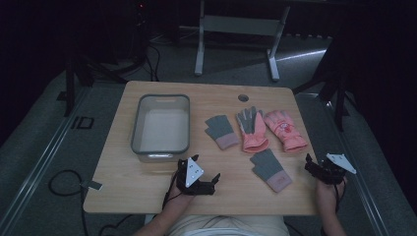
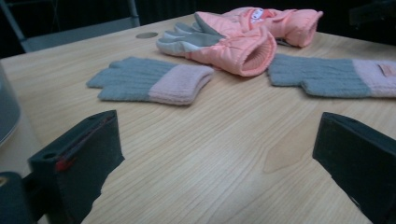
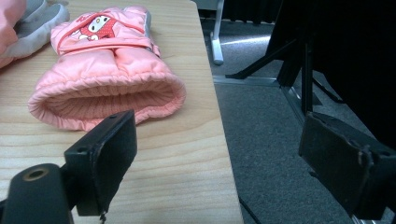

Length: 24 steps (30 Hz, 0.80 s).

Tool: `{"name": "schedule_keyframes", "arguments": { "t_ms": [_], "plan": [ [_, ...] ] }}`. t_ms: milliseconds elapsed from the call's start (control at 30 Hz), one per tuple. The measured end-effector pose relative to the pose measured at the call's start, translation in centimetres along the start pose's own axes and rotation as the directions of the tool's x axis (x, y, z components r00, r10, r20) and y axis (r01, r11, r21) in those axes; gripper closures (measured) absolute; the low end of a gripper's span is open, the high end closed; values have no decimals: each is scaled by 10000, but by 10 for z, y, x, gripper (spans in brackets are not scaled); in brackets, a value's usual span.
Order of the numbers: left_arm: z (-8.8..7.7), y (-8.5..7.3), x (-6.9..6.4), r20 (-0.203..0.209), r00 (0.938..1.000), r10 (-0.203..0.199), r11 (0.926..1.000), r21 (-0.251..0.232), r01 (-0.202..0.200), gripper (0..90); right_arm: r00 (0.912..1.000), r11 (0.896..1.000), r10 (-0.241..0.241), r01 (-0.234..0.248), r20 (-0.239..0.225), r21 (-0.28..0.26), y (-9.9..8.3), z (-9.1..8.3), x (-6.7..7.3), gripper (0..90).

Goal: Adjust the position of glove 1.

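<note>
Four gloves, two pink padded gloves (image 1: 269,129) and two grey knit gloves (image 1: 221,131), lie on the tabletop (image 1: 128,182) right of a grey bin (image 1: 161,125), while the left gripper (image 1: 206,174) and right gripper (image 1: 311,165) hover nearby, fingers wide apart and empty.

grey knit glove (image 2: 336,77) cut off at right edge, grey bin (image 2: 7,112) cropped at left, room behind too dark

Left hand-held gripper (image 2: 212,158) sits wide open over bare counter (image 2: 210,140), nothing between the jaws; grey-pink knit glove (image 2: 152,80) ahead, pink padded glove (image 2: 224,44) behind it.
</note>
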<state>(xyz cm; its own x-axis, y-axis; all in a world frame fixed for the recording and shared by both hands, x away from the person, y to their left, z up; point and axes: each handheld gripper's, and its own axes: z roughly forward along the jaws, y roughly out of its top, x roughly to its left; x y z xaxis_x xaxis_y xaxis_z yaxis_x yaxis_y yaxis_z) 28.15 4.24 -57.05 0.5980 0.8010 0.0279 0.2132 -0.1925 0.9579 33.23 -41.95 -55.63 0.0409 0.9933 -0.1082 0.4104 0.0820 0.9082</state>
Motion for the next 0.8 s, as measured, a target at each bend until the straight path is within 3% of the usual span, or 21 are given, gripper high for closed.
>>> {"name": "schedule_keyframes", "arguments": {
  "t_ms": [33,100,167,333,400,467,600,733,800],
  "plan": [
    [0,0,1,-110,9998,-135,9999,-19,135,197,10000,10000,-22,22,-50,16,0,0,0,124],
    [0,0,3,-118,9993,-353,9994,-25,352,126,9999,9999,-135,136,-98,52,0,0,1,124],
    [0,0,4,-189,9989,-440,9990,21,441,137,9992,9992,-388,388,-36,81,0,0,4,124],
    [4,2,2,275,9996,72,9996,273,-79,122,9990,9987,-451,452,-56,241,0,0,4,124],
    [3,1,2,559,9983,177,9994,271,-192,69,9993,9990,-372,373,-67,258,0,1,3,123],
    [3,1,3,672,9975,230,9991,349,-254,7,9993,9987,-378,380,-50,347,0,0,3,124],
    [4,2,7,818,9966,36,9986,532,-80,6,9977,9959,-673,677,-95,594,3,0,5,122],
    [6,3,7,1085,9937,287,9971,676,-362,6,9973,9943,-713,726,-190,775,3,1,4,122],
    [7,3,8,1107,9936,238,9964,777,-326,7,9952,9907,-955,973,-229,947,4,2,5,122]
  ]
}}
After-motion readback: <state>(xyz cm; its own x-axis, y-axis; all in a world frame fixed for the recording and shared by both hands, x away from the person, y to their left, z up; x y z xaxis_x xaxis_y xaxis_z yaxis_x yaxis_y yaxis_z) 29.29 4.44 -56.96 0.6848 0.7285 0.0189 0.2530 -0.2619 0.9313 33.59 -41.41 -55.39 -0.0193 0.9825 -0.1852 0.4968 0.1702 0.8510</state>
